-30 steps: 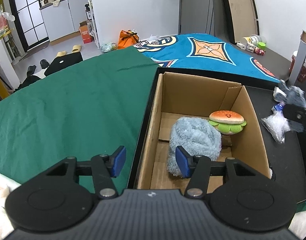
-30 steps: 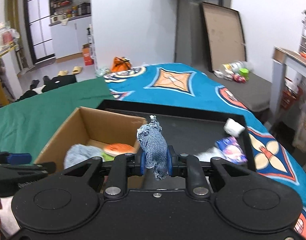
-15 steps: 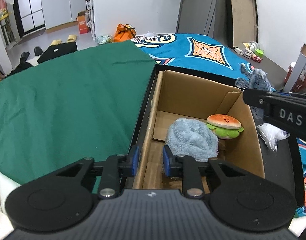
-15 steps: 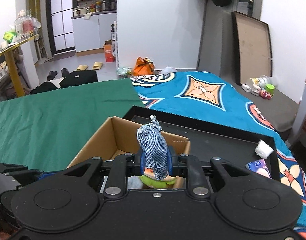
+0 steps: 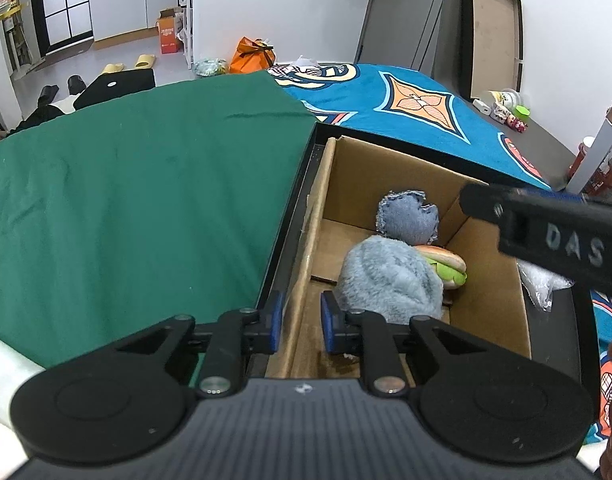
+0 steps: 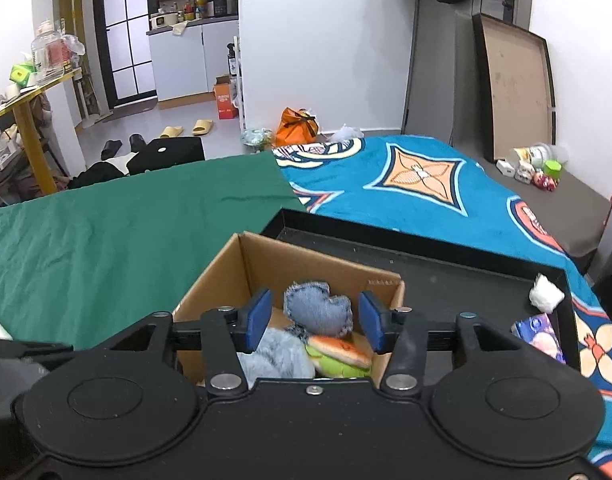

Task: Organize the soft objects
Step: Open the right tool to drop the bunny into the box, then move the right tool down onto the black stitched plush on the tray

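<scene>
A cardboard box [image 5: 490, 292] [image 6: 222, 268] stands in a black tray [image 6: 466, 276]. In it lie a fluffy blue-grey plush [image 5: 390, 280] [image 6: 274, 356], a burger plush [image 5: 446, 266] [image 6: 338, 356] and a denim plush [image 5: 408, 218] [image 6: 318, 310] resting on top of them. My right gripper [image 6: 313, 322] is open above the box, its pads apart on either side of the denim plush, not touching it. My left gripper [image 5: 302, 322] has its jaws narrowly apart astride the box's left wall; whether they pinch it is unclear.
A green cloth [image 5: 126, 200] covers the surface left of the tray, a blue patterned cloth [image 6: 418, 184] behind it. In the tray's right part lie a white soft ball [image 6: 546, 294], a purple packet [image 6: 540, 330] and a clear plastic bag [image 5: 544, 286].
My right gripper moved over the box, opened and let go of the denim plush, which now lies in the box. My left gripper closed around the box's left wall.
</scene>
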A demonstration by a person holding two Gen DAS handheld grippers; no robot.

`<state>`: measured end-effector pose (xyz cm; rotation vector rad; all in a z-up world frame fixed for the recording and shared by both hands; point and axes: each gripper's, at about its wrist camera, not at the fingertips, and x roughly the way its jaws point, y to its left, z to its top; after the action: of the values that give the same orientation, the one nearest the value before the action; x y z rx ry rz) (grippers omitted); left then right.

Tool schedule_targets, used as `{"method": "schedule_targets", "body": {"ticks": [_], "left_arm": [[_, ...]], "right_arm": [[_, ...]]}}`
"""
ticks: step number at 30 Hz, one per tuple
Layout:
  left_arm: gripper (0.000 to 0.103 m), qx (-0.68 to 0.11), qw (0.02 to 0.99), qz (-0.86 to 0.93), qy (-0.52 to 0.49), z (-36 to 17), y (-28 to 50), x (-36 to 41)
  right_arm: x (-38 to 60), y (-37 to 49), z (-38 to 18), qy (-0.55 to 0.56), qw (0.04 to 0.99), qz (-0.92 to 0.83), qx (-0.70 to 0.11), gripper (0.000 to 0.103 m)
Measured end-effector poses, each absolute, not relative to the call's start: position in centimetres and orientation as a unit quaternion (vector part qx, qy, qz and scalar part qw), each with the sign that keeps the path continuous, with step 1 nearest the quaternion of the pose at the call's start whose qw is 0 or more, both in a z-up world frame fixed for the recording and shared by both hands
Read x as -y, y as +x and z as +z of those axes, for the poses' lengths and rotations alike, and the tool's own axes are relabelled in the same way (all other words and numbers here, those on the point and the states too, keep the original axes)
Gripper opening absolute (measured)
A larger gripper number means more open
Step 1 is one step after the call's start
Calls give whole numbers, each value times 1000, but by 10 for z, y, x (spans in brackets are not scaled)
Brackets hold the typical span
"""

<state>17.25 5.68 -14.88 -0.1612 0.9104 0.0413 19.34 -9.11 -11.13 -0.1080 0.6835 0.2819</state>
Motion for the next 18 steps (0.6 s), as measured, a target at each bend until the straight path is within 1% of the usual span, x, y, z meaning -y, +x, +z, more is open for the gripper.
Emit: {"method": "schedule_targets", "body": {"ticks": [1, 3, 4, 6, 8, 13, 16, 18], "left_arm": [[19, -439, 895, 20, -77, -148, 172, -56], [20, -440, 894, 21, -75, -148, 172, -56], [20, -441, 894, 23, -72, -148, 172, -55], [20, -441, 895, 25, -66, -148, 171, -54], [22, -441, 895, 26, -62, -147, 172, -52], [23, -443, 894, 27, -53, -146, 170, -49], [28, -448, 892, 29, -44, -146, 169, -46], [33, -447, 893, 27, -38, -145, 168, -43]], "right_arm": [[93, 192, -112, -52, 930, 137, -336, 57], [96, 188, -113, -50, 930, 134, -340, 69], [97, 186, -113, -49, 929, 132, -341, 72], [100, 180, -113, -52, 930, 128, -340, 82], [102, 175, -112, -57, 932, 121, -336, 84], [115, 170, -115, -47, 932, 110, -342, 85], [124, 165, -117, -37, 932, 101, -346, 86], [131, 162, -119, -32, 932, 96, -348, 87]]}}
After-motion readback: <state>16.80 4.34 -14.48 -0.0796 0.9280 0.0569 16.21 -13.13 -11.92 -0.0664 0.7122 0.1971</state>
